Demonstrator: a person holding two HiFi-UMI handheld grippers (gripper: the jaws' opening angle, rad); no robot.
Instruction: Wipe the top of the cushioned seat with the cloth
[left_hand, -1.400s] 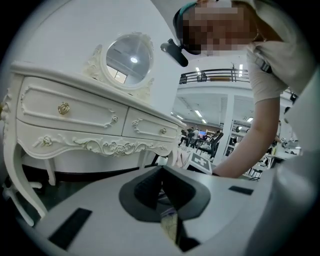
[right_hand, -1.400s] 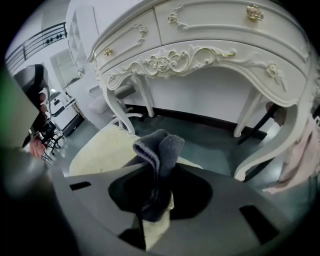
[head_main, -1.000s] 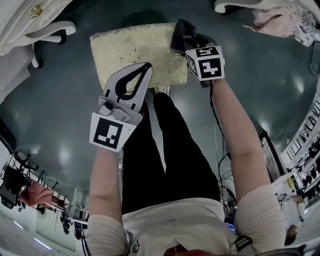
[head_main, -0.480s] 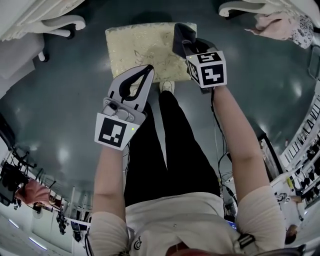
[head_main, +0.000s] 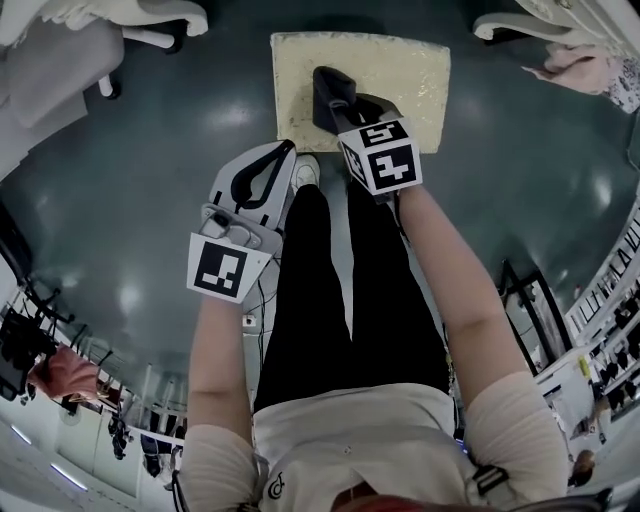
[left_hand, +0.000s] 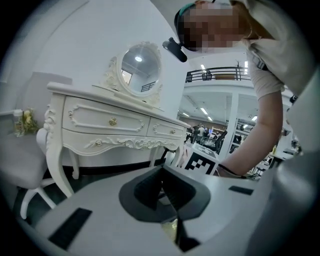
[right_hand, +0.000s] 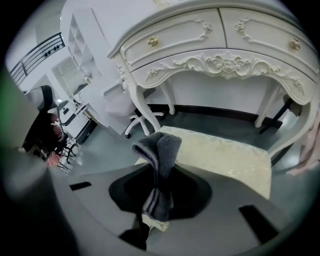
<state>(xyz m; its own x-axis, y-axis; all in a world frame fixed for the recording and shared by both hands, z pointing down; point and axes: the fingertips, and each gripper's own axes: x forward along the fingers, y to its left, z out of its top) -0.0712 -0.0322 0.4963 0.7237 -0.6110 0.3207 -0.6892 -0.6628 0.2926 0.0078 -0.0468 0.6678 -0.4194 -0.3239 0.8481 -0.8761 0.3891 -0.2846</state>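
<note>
Seat (head_main: 412, 72) on glossy dark floor (head_main: 150, 170) near white dressing table (right_hand: 215, 40)

near edge of cream brocade cushioned seat (head_main: 405, 70) hidden by right gripper (head_main: 335, 100) and dark grey cloth (head_main: 326, 82), pink garment (head_main: 588, 66) cut off at right

Dim fisheye views, black corners, glare patches on floor (head_main: 131, 298).

White carved wooden dressing table (left_hand: 107, 122): gold round knobs on the drawers, scrolled apron. Oval mirror in a white scrolled frame (left_hand: 139, 67) stands upright on the table top. White padded swivel chair (right_hand: 131, 112) sits near the table's left end. Pale pink fabric (right_hand: 306, 150) hangs at its right end. Glossy dark grey-green floor (head_main: 120, 200) lies beneath the table.
</note>
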